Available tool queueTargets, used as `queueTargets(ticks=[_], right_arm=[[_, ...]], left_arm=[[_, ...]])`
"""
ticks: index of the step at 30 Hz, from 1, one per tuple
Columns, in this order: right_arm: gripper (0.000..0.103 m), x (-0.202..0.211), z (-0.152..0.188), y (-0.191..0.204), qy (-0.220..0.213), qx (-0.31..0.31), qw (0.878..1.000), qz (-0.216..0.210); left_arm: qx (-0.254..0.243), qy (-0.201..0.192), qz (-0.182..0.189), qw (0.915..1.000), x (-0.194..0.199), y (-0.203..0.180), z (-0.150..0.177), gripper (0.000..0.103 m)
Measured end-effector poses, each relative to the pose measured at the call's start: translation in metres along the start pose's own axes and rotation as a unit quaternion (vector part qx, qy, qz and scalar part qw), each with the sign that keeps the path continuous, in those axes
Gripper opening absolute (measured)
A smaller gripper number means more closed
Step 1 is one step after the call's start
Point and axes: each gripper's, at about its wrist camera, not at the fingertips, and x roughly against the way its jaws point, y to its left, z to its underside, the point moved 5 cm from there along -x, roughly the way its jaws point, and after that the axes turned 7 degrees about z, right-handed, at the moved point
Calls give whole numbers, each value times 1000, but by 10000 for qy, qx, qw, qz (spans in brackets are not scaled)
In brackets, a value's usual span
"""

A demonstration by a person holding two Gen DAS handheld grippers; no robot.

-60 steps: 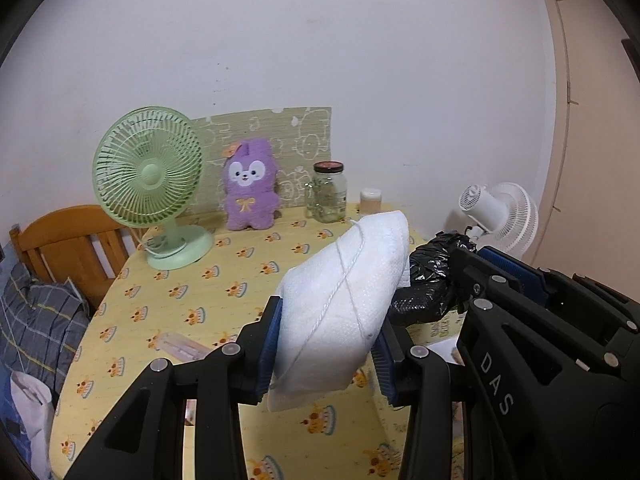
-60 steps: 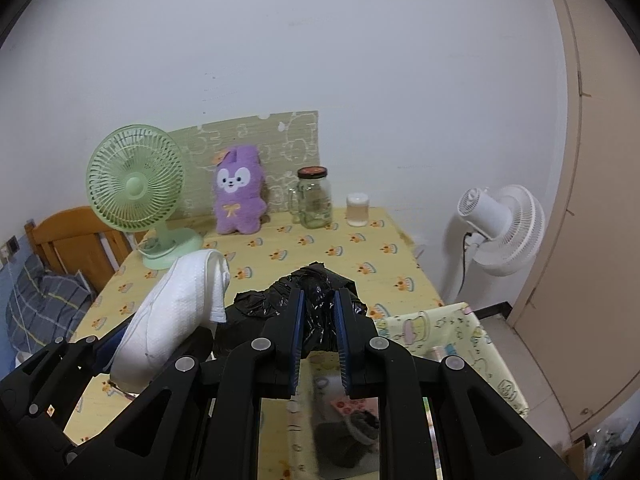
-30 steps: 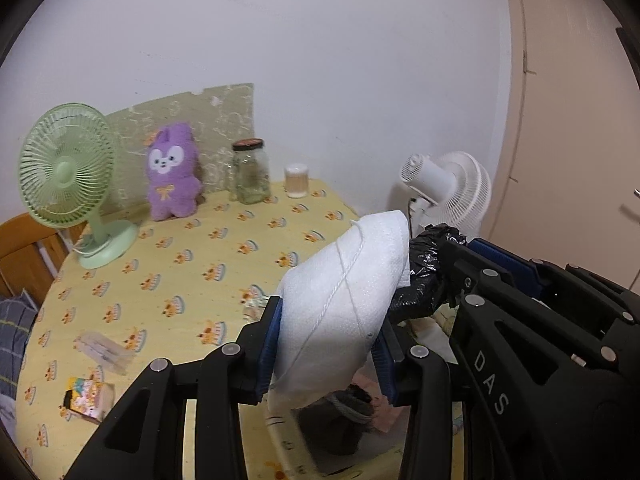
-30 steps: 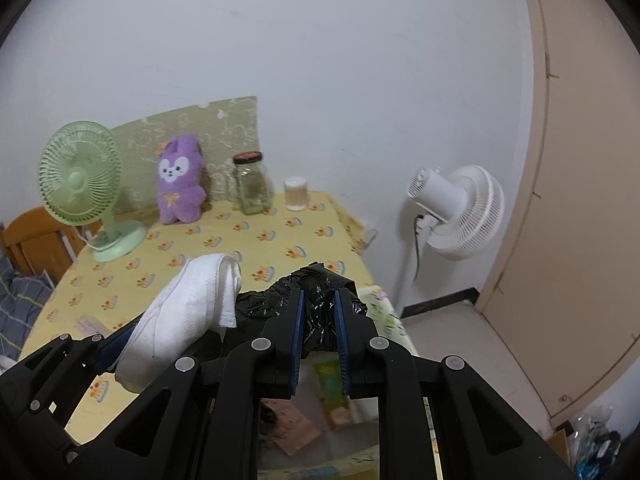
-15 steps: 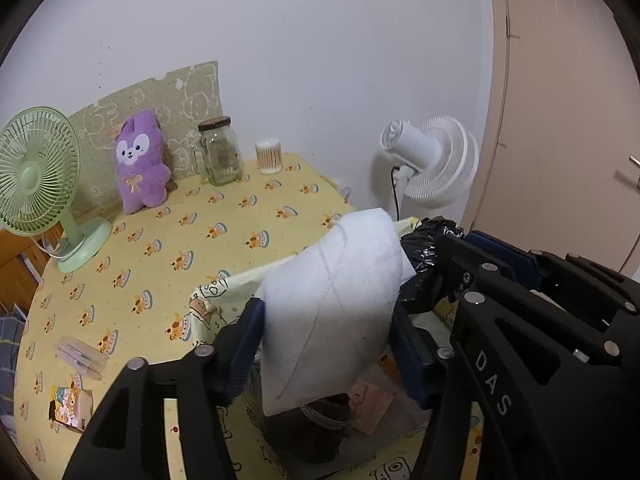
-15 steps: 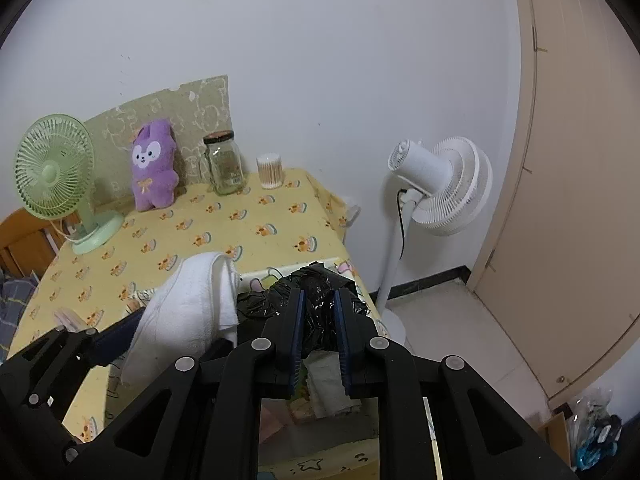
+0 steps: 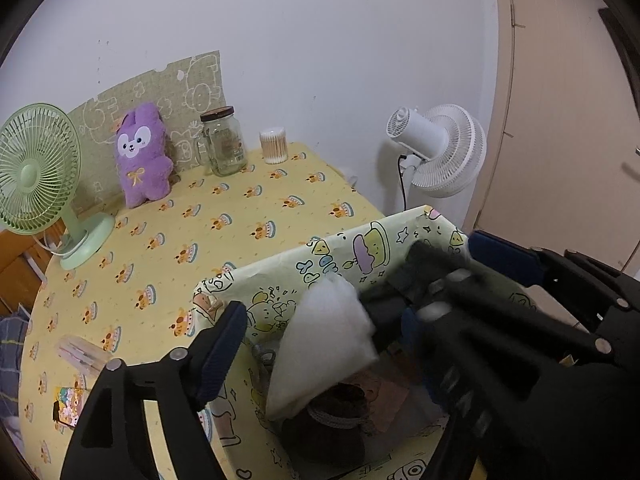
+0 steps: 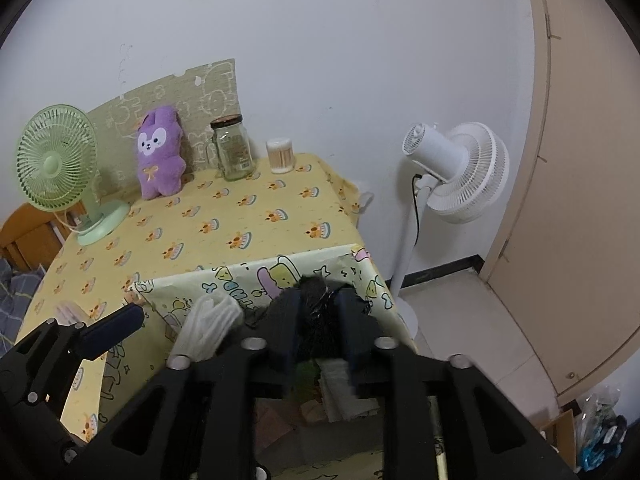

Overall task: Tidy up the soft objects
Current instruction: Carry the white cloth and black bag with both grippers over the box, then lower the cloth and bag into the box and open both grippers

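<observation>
My left gripper (image 7: 316,324) is open over a pale yellow cartoon-print storage box (image 7: 360,240). A folded white towel (image 7: 324,344) hangs free between its spread fingers, over the box's opening; it also shows in the right wrist view (image 8: 208,328). My right gripper (image 8: 316,320) is over the same box (image 8: 248,276), with its jaws a little apart around a crumpled black plastic bag (image 8: 316,300). The image there is blurred. Dark and brown soft items (image 7: 336,412) lie inside the box.
The box stands by the near edge of a table with a yellow tablecloth (image 7: 224,216). At the back are a green desk fan (image 7: 36,176), a purple plush (image 7: 142,156), a glass jar (image 7: 222,142) and a cotton-swab tub (image 7: 274,146). A white floor fan (image 7: 440,148) stands to the right.
Both grippers moved right from above the table to above the box. The left gripper opened and let go of the towel, which is dropping. The right jaws have widened a little.
</observation>
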Motion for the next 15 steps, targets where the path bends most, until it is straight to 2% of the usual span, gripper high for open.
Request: queueTargets(ticks=[1, 5, 7, 10, 15], right_arm=[[61, 0, 0, 0, 16, -23, 10000, -43], [68, 3, 2, 0, 5, -51, 10000, -57], [78, 5, 2, 0, -16, -70, 10000, -54], [84, 10, 2, 0, -47, -86, 9999, -41], [87, 21, 3, 1, -115, -92, 9999, -22]], left_arm=[[1, -8, 20, 10000, 1, 0, 0, 84], [-11, -21, 38, 10000, 3, -1, 1, 85], [-23, -51, 50, 10000, 5, -2, 1, 85], [-27, -83, 66, 9999, 9, -3, 1, 86], [-28, -170, 44, 9998, 19, -2, 2, 88]])
